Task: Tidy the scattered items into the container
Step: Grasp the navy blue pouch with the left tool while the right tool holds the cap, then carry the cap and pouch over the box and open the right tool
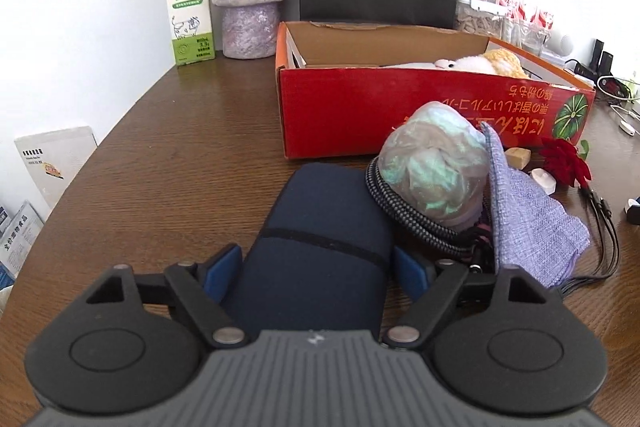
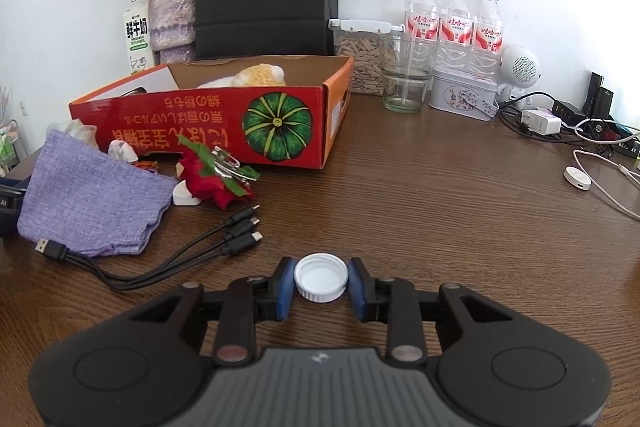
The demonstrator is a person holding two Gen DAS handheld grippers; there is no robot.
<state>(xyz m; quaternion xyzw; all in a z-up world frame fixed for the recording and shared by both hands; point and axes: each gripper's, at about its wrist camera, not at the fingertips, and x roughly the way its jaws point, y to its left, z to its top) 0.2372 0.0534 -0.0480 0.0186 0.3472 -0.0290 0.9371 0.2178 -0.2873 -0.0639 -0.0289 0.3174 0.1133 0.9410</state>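
Two hand-held grippers over the worktop (image 2: 440, 195): left hand-held gripper (image 1: 316, 267) clamps a navy pouch (image 1: 320, 243) beside the red box (image 1: 400, 107); right hand-held gripper (image 2: 320, 285) pinches a white bottle cap (image 2: 321, 277).
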